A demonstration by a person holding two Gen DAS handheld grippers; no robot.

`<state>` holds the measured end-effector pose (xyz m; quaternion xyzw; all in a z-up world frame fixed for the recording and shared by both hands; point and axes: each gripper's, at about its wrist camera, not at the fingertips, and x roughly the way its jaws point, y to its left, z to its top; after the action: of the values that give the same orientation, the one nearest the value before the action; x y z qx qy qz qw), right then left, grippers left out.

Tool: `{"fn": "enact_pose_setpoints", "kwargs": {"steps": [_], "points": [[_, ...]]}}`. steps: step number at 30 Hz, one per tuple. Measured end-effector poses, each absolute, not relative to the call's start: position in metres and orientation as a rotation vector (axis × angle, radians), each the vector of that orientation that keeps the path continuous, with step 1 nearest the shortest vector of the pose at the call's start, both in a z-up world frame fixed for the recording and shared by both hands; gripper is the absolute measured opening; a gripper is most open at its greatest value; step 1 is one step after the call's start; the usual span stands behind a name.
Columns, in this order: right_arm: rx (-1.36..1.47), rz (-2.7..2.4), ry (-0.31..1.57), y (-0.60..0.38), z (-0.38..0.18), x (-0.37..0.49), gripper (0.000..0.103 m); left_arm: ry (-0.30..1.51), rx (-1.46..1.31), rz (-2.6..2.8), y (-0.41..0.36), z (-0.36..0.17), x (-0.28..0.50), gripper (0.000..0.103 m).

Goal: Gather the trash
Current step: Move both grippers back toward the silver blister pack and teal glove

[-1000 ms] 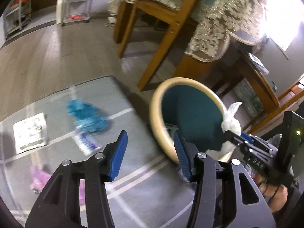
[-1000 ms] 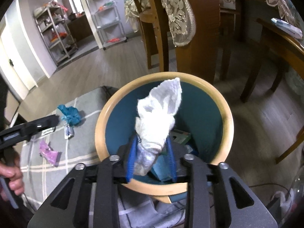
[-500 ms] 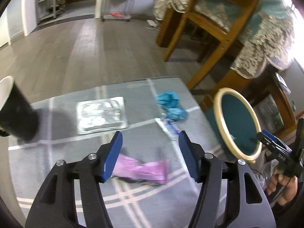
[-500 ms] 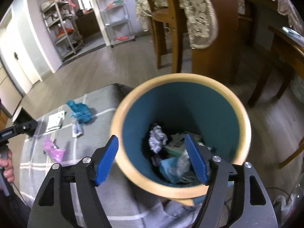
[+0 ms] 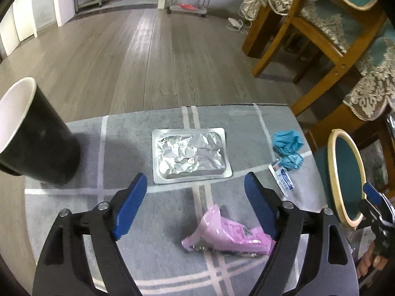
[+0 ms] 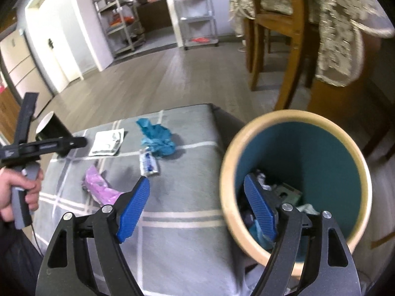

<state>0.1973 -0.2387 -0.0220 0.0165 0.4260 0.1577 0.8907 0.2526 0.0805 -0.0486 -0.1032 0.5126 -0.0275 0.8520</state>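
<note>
Both grippers hang with their blue-padded jaws spread wide and nothing between them. Seen from its own camera, the left gripper (image 5: 195, 190) is above a grey plaid cloth (image 5: 138, 148) that covers a low surface, with the pink plastic wrapper (image 5: 227, 234) lying on the cloth just under and inside its right finger. Beyond the wrapper, farther from the camera, lies a flat crumpled foil blister pack (image 5: 190, 155). To the left of the foil pack stands an upright black paper cup (image 5: 37, 143) with a white inside. To the right of the foil pack sits a crumpled teal glove or wrapper (image 5: 287, 145), and touching its near edge is a small white-and-blue sachet (image 5: 282, 178). The right gripper (image 6: 197, 204) hovers at the right edge of the cloth, its right finger over the mouth of the wastebasket (image 6: 296, 118), a teal bin with a pale wooden rim standing beside the covered surface. Crumpled paper and packaging (image 6: 284, 190) lie at the bottom of the bin. From this side the pink wrapper (image 6: 98, 185) lies left of the right gripper, near the person's left hand (image 6: 19, 187) wrapped around the other gripper's handle.
</note>
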Motion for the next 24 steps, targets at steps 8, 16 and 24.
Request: {"fn": "enact_pose_setpoints", "kwargs": {"steps": [8,16,24], "points": [[0.025,0.387,0.912,-0.206,-0.024,0.215,0.079,1.057,-0.105,-0.146,0.063,-0.055,0.284,0.085],[0.025,0.406,0.95,-0.193,-0.034,0.227,0.079,1.069,-0.067,-0.259,0.062,-0.069,0.326,0.087],[0.005,0.416,0.974,-0.182,-0.04,0.238,0.079,1.168,-0.014,-0.317,0.063,-0.096,0.333,0.087]]}}
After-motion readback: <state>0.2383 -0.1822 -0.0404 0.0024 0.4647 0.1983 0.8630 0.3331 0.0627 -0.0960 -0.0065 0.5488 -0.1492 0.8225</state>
